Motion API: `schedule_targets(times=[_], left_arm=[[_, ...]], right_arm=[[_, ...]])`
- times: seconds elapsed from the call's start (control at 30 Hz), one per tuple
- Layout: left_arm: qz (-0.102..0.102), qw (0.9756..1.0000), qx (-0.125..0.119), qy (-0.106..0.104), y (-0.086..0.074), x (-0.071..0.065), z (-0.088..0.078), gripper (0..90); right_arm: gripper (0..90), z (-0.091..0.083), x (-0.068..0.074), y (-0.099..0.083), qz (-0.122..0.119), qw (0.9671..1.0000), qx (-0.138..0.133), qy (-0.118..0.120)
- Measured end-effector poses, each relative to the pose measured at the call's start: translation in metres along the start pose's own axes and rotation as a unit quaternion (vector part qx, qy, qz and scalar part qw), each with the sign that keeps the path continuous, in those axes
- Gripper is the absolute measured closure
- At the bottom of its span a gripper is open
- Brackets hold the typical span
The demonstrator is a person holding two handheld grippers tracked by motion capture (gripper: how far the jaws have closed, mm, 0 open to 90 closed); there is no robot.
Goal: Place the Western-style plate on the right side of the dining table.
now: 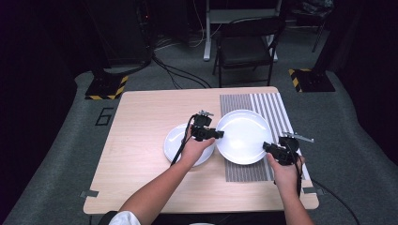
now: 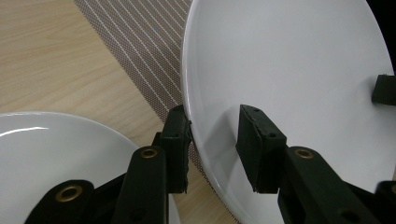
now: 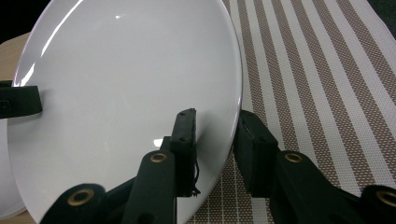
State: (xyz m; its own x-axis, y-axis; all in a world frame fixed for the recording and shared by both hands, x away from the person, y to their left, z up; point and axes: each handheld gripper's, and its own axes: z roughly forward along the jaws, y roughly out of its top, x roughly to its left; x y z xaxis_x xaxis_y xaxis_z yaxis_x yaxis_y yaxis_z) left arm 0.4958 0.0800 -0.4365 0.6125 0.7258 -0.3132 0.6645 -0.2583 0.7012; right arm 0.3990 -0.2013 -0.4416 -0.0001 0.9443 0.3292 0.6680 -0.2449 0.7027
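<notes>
White glossy plate (image 1: 243, 136), seemingly unmarked, is clamped by both grippers' fingers (image 2: 180, 149).

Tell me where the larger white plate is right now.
In the high view the larger white plate sits right of centre, over the striped placemat, clamped at its rim between the left gripper and right gripper, just right of the smaller plate.

A large white plate (image 1: 244, 136), round, glossy and empty, was held tilted above the striped placemat (image 1: 267, 105), gripped at opposite rims: left edge clamped by the left gripper (image 1: 217, 133), right edge by the right gripper (image 1: 266, 146). A second white plate (image 1: 176, 143), also empty, was laid flat on the wooden table, just beside the first on its left.
</notes>
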Motion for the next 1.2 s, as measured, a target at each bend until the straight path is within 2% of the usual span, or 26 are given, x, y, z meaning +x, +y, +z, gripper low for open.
schedule_targets(times=[0.63,1.2], left_arm=[[0.008,0.9998,0.007,-0.017,0.006,-0.012,0.015,64.3],[0.010,0.9996,0.011,-0.025,0.011,-0.017,0.030,64.2]], right_arm=[[69.8,-0.010,-0.014,-0.001,0.014,0.9997,-0.012,-0.014],[69.8,-0.008,-0.028,0.003,0.024,0.9993,-0.020,-0.023]])
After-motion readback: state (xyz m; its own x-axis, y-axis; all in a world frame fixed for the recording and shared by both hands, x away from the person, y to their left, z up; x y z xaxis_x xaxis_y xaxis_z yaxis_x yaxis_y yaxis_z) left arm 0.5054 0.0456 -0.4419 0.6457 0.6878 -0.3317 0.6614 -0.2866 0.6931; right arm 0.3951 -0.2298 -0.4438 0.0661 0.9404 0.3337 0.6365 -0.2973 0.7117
